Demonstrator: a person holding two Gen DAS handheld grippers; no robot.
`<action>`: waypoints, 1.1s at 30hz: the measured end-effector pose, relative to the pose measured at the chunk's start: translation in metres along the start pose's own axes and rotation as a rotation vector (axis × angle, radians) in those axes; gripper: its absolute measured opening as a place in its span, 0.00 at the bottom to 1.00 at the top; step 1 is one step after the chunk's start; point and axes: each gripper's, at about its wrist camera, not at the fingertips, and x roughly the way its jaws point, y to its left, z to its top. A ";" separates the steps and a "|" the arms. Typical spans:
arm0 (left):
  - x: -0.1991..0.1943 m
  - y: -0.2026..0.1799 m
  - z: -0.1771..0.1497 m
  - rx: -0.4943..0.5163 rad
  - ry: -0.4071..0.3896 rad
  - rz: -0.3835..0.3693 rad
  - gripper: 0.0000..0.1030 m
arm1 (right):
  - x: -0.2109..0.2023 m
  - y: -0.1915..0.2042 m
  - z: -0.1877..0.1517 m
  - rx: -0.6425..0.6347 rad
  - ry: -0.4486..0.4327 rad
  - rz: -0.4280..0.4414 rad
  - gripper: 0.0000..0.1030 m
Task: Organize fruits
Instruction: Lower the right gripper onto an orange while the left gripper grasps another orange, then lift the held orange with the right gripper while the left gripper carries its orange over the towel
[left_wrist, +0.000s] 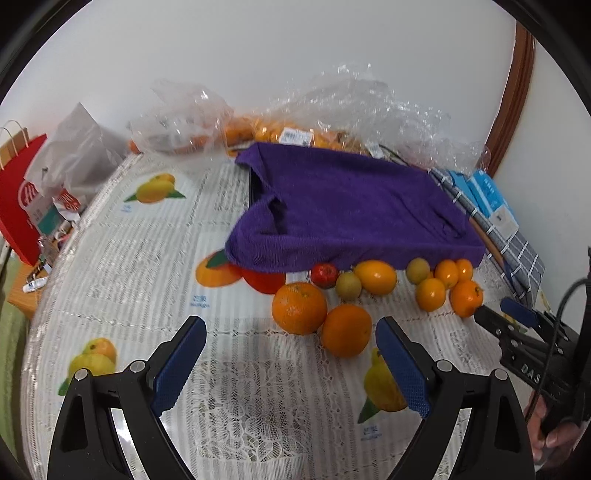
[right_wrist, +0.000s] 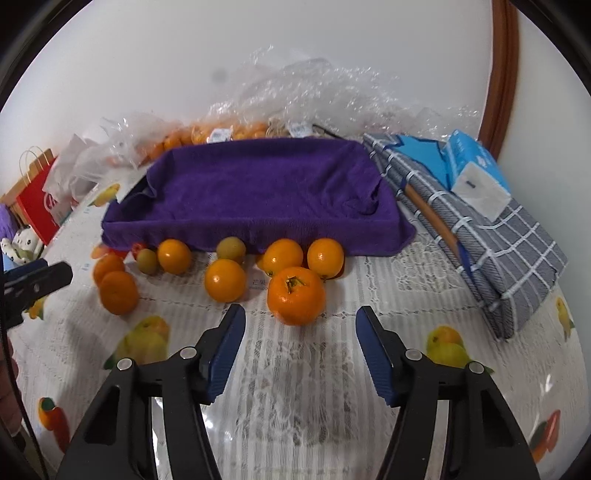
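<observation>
A tray draped in a purple towel (left_wrist: 351, 206) (right_wrist: 258, 192) sits at the back of the table. Loose fruit lies along its front edge: two big oranges (left_wrist: 299, 308), a small red fruit (left_wrist: 324, 275), greenish round ones (left_wrist: 348, 285) and several small oranges (left_wrist: 430, 294). My left gripper (left_wrist: 290, 325) is open, its tips just short of the two big oranges. My right gripper (right_wrist: 301, 312) is open too, and a stemmed orange (right_wrist: 296, 295) lies just beyond its fingertips, untouched by the pads. Each gripper shows at the edge of the other's view (left_wrist: 495, 317) (right_wrist: 44, 277).
Clear plastic bags of oranges (right_wrist: 221, 136) lie behind the tray. A folded grey checked cloth (right_wrist: 498, 251) with a blue tissue pack (right_wrist: 476, 173) is at the right. A red paper bag (left_wrist: 18, 206) stands past the table's left edge. A lace cloth printed with fruit covers the table.
</observation>
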 end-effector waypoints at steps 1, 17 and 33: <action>0.003 0.000 -0.001 0.003 0.002 -0.003 0.90 | 0.006 0.000 0.001 0.000 0.004 0.005 0.59; 0.028 0.008 0.008 -0.015 -0.004 -0.031 0.90 | 0.046 0.001 0.004 -0.004 0.038 0.035 0.48; 0.051 0.020 0.014 -0.111 0.085 -0.155 0.38 | 0.047 -0.005 0.004 0.019 0.032 0.048 0.41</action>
